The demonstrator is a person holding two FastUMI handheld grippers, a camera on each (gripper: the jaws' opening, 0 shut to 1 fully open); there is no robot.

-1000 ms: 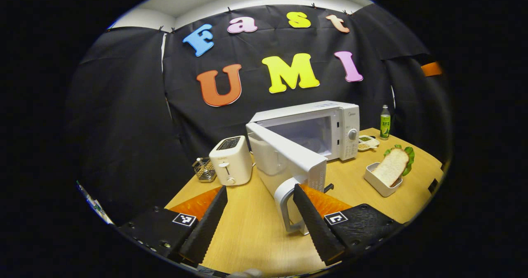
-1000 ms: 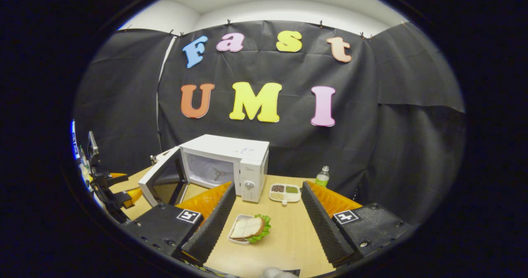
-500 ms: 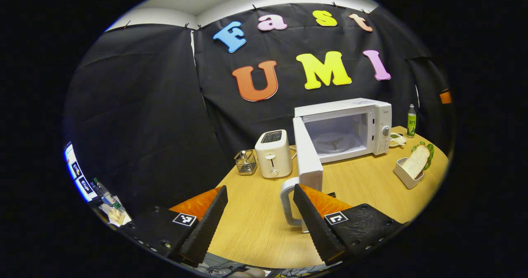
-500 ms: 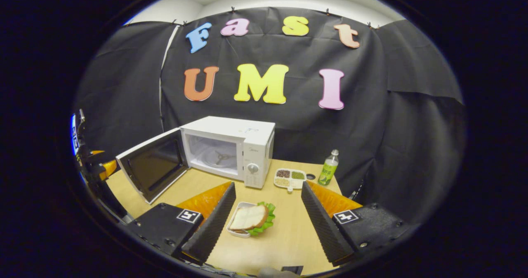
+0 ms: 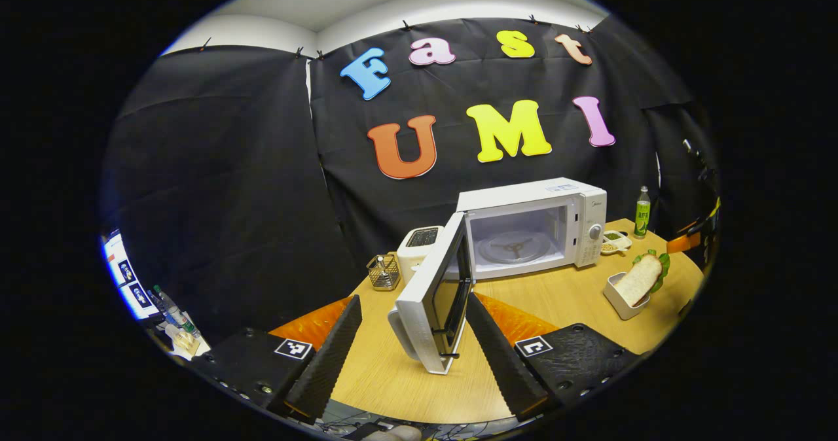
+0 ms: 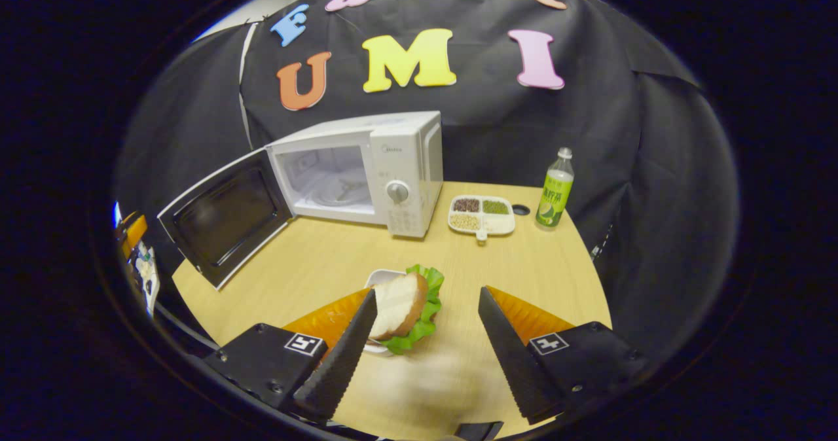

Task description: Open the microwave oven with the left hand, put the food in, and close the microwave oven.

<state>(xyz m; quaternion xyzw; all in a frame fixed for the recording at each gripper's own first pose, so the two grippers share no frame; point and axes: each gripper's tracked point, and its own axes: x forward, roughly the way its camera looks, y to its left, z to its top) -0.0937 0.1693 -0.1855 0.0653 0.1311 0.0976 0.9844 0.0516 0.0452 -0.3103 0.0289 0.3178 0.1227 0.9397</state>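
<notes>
While door (image 6: 226, 215) gapes, sandwich (image 6: 406, 307) perhaps brushes finger (image 6: 344, 356).

Left gripper view: rode low near the table's (image 5: 399, 375) front-left edge, faced back and rightward toward the microwave (image 5: 533, 225), with the open door (image 5: 435, 297) close between its own 2 fingers.

Right gripper view: sat higher, tilted down over the table's middle, close above the sandwich tray (image 6: 399, 307), microwave farther off at upper left.

Shared by the 2 views: microwave with its open door, sandwich tray, green bottle (image 6: 553, 189), divided dish (image 6: 481, 214), tabletop, black cloth wall.
</notes>
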